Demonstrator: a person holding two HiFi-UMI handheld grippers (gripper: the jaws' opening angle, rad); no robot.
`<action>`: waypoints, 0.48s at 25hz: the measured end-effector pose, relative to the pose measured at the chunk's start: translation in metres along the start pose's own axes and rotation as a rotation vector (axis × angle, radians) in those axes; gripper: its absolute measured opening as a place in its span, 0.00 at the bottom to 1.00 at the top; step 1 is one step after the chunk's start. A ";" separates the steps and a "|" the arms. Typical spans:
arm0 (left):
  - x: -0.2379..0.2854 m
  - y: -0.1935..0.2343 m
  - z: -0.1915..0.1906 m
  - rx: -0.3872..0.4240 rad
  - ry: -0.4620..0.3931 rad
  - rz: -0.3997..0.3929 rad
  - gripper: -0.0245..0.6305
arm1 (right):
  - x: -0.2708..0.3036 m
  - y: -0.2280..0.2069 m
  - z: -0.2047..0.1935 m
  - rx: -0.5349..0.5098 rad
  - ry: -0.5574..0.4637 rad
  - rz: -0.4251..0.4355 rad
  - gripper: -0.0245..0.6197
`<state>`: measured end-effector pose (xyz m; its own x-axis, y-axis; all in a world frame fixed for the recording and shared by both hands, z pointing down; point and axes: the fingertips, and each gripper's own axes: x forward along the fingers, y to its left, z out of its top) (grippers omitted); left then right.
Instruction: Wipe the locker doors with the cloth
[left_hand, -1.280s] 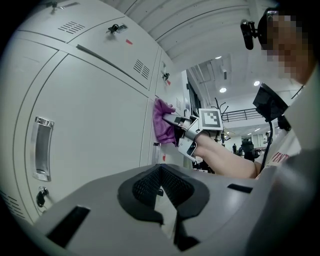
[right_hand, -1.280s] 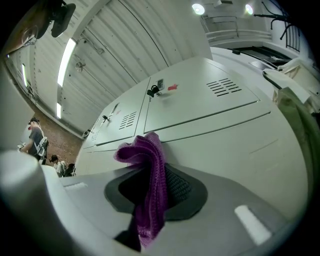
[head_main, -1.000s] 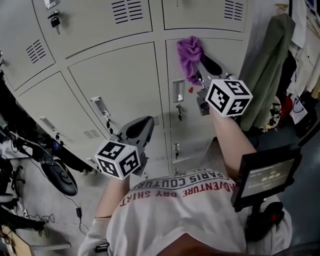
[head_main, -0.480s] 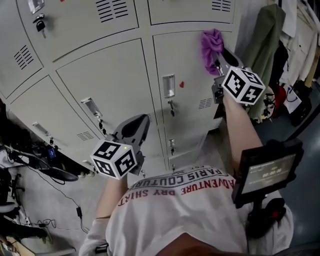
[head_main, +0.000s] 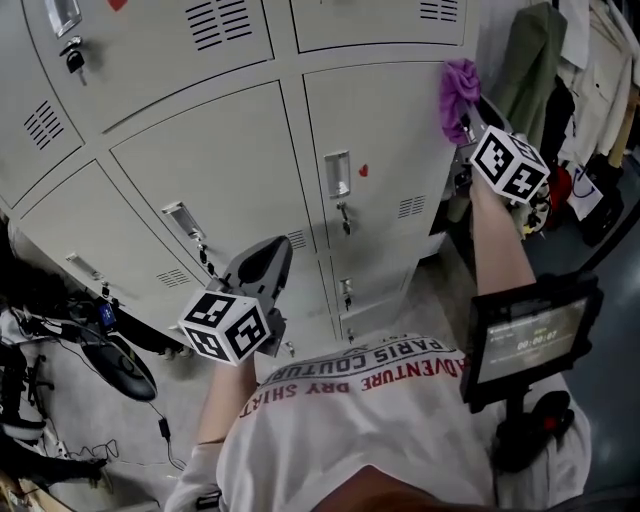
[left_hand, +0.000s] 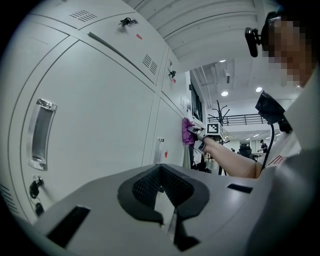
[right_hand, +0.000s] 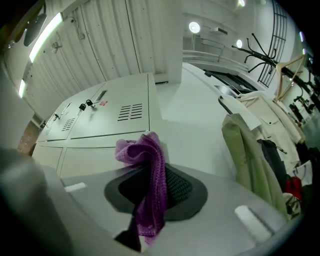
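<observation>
Right tongs (right_hand: 149, 192) clamp cloth (right_hand: 144, 150) (door (head_main: 395, 120) contact unclear).

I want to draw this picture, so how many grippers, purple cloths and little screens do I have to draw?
Grippers: 2, the left gripper and the right gripper
Purple cloth: 1, pinched in the right gripper's jaws
Screen: 1
Total: 4
</observation>
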<state>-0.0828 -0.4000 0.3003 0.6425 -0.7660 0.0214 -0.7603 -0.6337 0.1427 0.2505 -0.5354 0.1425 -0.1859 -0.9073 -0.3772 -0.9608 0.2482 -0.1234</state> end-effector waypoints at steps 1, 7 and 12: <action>0.000 0.001 -0.002 -0.003 0.003 0.001 0.04 | 0.000 -0.001 0.000 -0.001 -0.002 -0.003 0.15; 0.002 0.000 -0.006 -0.014 0.012 -0.004 0.04 | -0.003 0.000 0.001 0.043 -0.005 0.024 0.15; 0.001 0.000 -0.007 -0.015 0.019 -0.001 0.04 | -0.023 0.029 0.010 0.085 -0.044 0.092 0.15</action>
<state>-0.0813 -0.3996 0.3067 0.6450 -0.7631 0.0399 -0.7582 -0.6327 0.1577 0.2290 -0.5038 0.1388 -0.2618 -0.8641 -0.4299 -0.9188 0.3595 -0.1631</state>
